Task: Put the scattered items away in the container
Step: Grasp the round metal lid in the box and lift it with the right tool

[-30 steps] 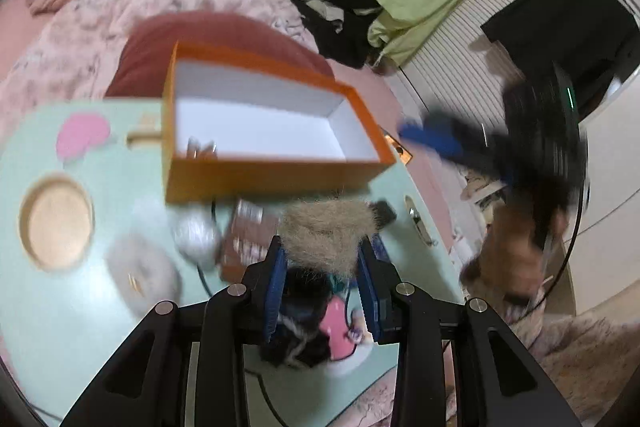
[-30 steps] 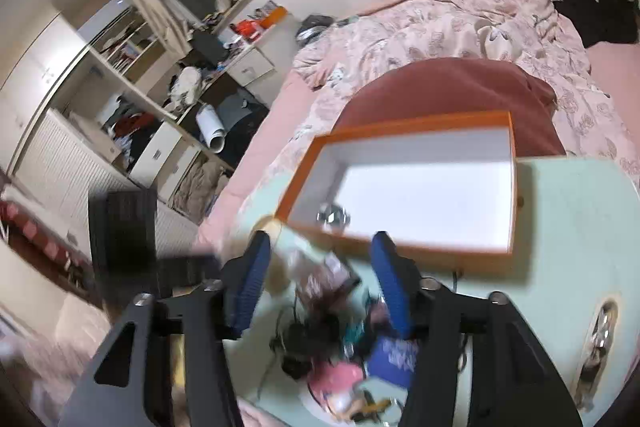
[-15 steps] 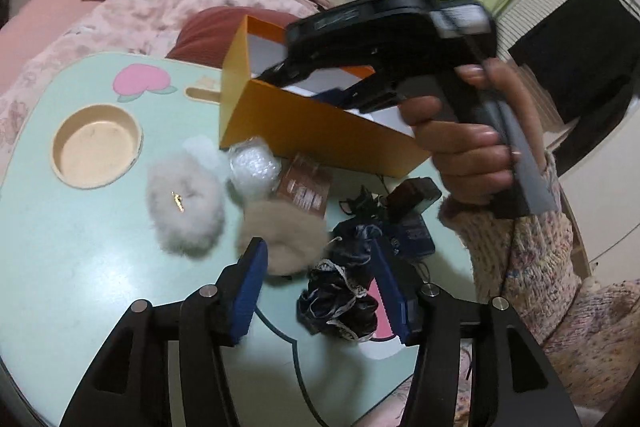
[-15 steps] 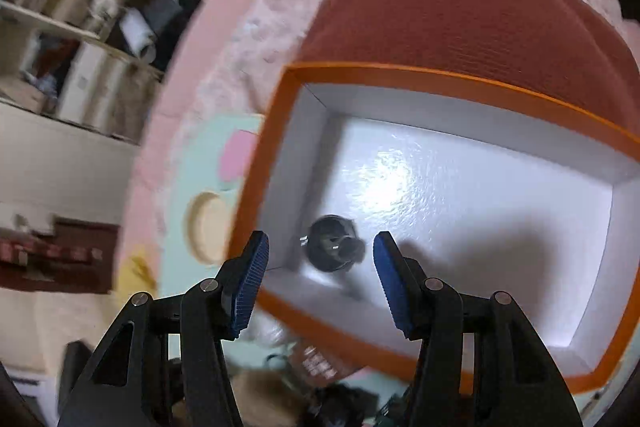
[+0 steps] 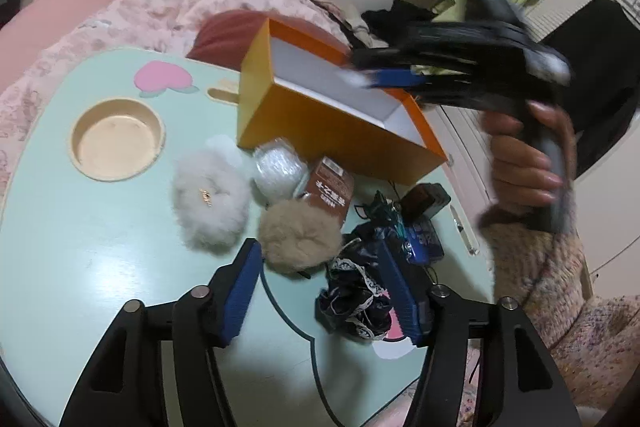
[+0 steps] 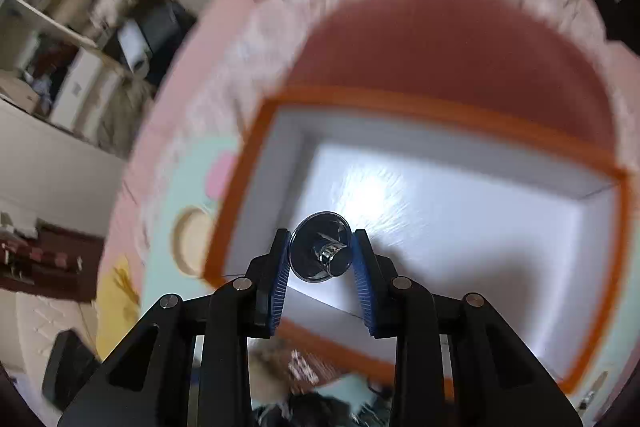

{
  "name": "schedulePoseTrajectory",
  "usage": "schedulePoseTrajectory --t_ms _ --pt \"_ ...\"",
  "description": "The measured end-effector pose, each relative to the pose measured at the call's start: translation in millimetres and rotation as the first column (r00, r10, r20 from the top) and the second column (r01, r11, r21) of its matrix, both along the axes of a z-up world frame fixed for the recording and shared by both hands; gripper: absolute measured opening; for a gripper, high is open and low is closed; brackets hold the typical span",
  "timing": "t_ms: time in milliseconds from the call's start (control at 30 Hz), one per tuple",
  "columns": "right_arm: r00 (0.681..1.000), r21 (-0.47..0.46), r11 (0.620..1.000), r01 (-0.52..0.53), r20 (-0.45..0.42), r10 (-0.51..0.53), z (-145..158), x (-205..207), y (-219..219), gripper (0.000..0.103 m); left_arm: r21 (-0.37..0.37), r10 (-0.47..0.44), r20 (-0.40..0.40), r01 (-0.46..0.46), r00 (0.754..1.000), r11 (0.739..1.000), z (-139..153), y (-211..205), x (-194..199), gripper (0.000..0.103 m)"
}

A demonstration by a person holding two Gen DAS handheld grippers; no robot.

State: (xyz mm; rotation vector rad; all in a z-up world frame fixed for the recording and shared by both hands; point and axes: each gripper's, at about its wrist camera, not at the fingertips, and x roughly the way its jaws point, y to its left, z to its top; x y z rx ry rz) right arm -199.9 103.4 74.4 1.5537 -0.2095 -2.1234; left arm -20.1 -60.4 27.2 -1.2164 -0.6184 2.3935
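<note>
Left wrist view: we see the left gripper (image 5: 318,281) low over the mint-green table (image 5: 88,247), jaws opening, nothing pressed between the blue pads; a tan fluffy pom-pom (image 5: 298,237) sits just ahead of the tips and a crumpled navy lace-trimmed cloth (image 5: 354,297) lies beside the right-hand pad. A white fluffy pom-pom (image 5: 210,203), a clear crinkly plastic ball (image 5: 278,169) and a small brown printed packet (image 5: 330,189) lie close together just in front of the orange cardboard box with white inside (image 5: 332,131). A dark blue gadget with tangled cable (image 5: 418,227) sits right of them. A round wooden recess (image 5: 118,139) is well apart to the left. The right gripper (image 5: 384,79), blurred, hangs over the box, held by a hand (image 5: 524,163) in a knit sleeve (image 5: 560,267). Right wrist view: we see the right gripper's jaws closing narrow around a shiny round metal disc with a knob (image 6: 320,253), the disc between both pads, inside the box near its lower-left corner; whether the pads already press it, we cannot tell.
</note>
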Motion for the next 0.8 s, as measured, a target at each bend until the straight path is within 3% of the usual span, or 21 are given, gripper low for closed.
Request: schedulePoseTrajectory --t_ms 133,200,400,567,667,800 --pt "0.995 -0.075 0.996 -0.041 -0.096 0.034 37.0 39.9 35.4 0.032 -0.014 0.015 -0.009 -0.016 1.0 1.0 2.6 -1.9 3.5 0.064" --pt "0.991 -0.066 0.995 -0.075 -0.117 0.067 39.3 65.4 39.0 0.032 -0.016 0.024 -0.003 -0.024 1.0 1.0 1.8 -1.1 4.1 0.065" --pt "0.989 -0.023 0.991 -0.131 -0.076 0.129 -8.6 140.0 32.3 0.032 -0.006 0.019 0.011 -0.019 1.0 1.0 -0.5 4.7 9.1 0.066" --pt "0.991 0.034 0.994 -0.106 -0.08 0.108 -36.6 156.3 21.7 0.032 -0.031 0.016 0.003 -0.016 1.0 0.999 1.6 12.2 21.6 0.068" --pt "0.989 0.063 0.994 -0.09 -0.116 0.097 -46.5 154.8 18.5 0.033 -0.063 0.008 0.003 -0.008 1.0 0.998 1.6 19.1 31.5 0.072" --pt "0.968 0.072 0.997 -0.017 -0.248 0.034 -39.9 161.4 25.6 0.036 -0.146 0.008 -0.002 -0.009 1.0 0.989 1.5 28.7 47.0 0.074"
